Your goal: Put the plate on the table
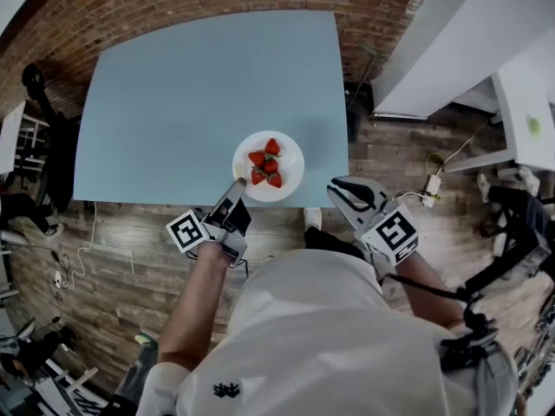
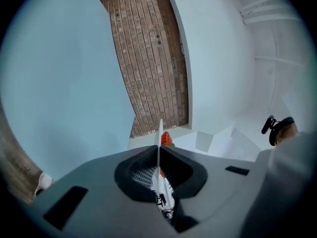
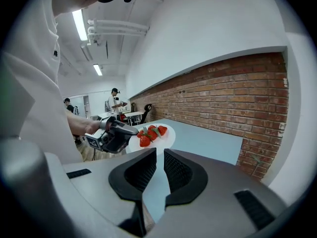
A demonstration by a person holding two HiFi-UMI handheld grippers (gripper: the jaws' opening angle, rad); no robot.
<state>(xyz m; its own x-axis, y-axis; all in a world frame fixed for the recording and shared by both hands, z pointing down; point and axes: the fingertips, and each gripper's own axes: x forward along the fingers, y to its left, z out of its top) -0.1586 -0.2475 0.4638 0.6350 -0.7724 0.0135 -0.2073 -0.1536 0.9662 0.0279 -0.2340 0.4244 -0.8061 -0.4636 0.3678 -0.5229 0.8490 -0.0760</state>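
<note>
A white plate (image 1: 269, 167) carrying several strawberries (image 1: 265, 163) is over the near edge of the light blue table (image 1: 199, 94). My left gripper (image 1: 238, 186) is shut on the plate's near rim. In the left gripper view the plate (image 2: 159, 133) shows edge-on between the pads, with a strawberry (image 2: 166, 139) beyond. I cannot tell whether the plate touches the tabletop. My right gripper (image 1: 340, 189) hangs off the table's front right corner, its jaws a narrow gap apart and empty. The right gripper view shows the plate (image 3: 166, 135) held by the left gripper (image 3: 111, 135).
A brick wall runs behind the table. A black chair (image 1: 52, 137) stands at the table's left end. Cables and a white plug block (image 1: 431, 185) lie on the wood floor to the right, near a white desk (image 1: 520, 111). People stand far back (image 3: 115, 100).
</note>
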